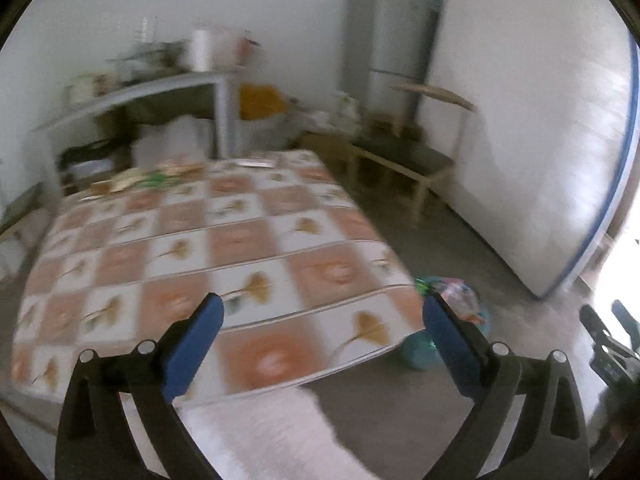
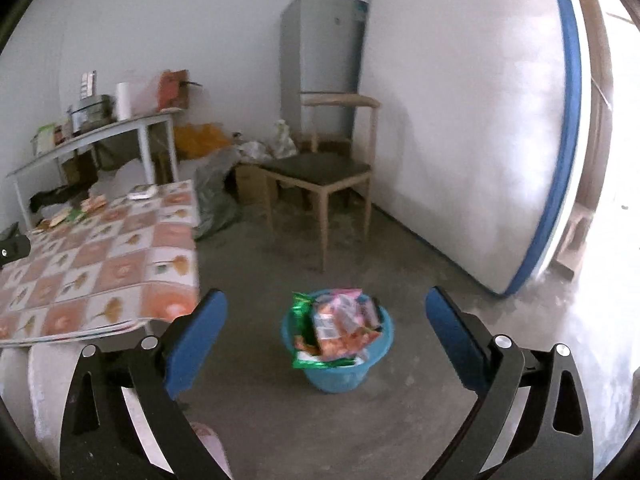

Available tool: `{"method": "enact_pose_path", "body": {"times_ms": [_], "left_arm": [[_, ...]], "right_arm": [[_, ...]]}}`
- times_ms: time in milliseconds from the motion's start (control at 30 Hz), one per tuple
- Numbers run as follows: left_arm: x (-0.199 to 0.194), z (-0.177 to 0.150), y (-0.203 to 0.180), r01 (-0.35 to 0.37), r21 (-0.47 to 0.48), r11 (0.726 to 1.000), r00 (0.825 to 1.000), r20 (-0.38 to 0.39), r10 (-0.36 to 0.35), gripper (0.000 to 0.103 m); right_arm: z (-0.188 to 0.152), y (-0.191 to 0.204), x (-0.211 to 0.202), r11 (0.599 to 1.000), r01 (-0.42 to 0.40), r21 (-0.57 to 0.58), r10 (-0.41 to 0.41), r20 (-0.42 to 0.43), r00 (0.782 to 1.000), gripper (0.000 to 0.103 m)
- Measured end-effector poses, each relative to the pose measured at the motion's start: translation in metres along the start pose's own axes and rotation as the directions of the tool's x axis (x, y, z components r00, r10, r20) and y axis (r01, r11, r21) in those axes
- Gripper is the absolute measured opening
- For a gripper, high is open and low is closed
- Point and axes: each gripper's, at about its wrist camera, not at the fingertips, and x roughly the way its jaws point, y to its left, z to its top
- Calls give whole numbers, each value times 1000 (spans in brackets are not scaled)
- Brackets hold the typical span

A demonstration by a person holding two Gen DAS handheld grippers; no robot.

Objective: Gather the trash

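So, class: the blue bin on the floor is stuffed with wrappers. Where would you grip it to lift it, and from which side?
Grip the bin by its bare rim at the right, coming from above: wrappers overhang the left side, and the wall tapers downward.

Ahead and to the left of the right gripper (image 2: 326,322) stands the table (image 2: 100,272), with wrappers (image 2: 76,210) lying at its far end. Directly ahead of that gripper, on the floor (image 2: 400,400) just right of the table's near corner, sits the bin (image 2: 340,376), packets (image 2: 340,328) piled in it above the rim. Beyond the bin stands a chair (image 2: 320,172); behind the chair, a refrigerator (image 2: 320,48). A mattress (image 2: 460,120) leans upright to the right of both. A shelf table (image 2: 96,136) stands against the far wall, behind the table. The left gripper (image 1: 322,326) is over the table's near edge, the bin to its right.
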Motion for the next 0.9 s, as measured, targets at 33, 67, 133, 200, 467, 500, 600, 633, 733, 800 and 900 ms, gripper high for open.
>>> {"method": "enact_pose_path", "body": {"times_ms": [33,67,133,200,467,500,600,633,733,800,900], "left_arm": [[-4,-8,8,-62,-15,998,998,-7,62,98],[-7,-20,14,-87,-26,996,996,-20,87,98],[-12,-32,24,-98,-72,993,995,-43,95,98],[-15,-38,35,-95,-132,987,995,-56,88,98],[-30,-17,27,-70,-110,991,997,18,72,98],[-31,-18,25,-75,-101,992,997,11,76,98],[-21,-32,24,-88,-96,991,995,-47,84,98],[-18,-36,24,-89,-100,991,994,-67,82,98],[-5,-51,29,-109,-119,987,985,-146,91,98],[0,-56,30,-124,-111,986,981,-165,105,98],[6,-57,31,-154,-85,984,975,-176,138,98]], "right_arm": [[-2,10,-1,1000,-18,4,18,-12,1000,96],[-6,14,-2,999,-32,4,33,-26,999,96],[-16,35,2,997,-73,-24,70,-91,993,96],[-21,52,1,993,-102,-63,93,-126,988,96],[-2,93,-22,977,-144,-158,117,-174,978,96],[1,94,-22,978,-147,-148,119,-184,976,96],[-3,97,-21,979,-156,-132,123,-231,965,96],[-5,99,-18,979,-154,-134,118,-244,963,96],[-13,104,-14,978,-144,-149,100,-269,958,96],[-16,106,-11,979,-132,-156,85,-278,957,96],[-18,103,-7,983,-121,-141,75,-292,953,96]]}}
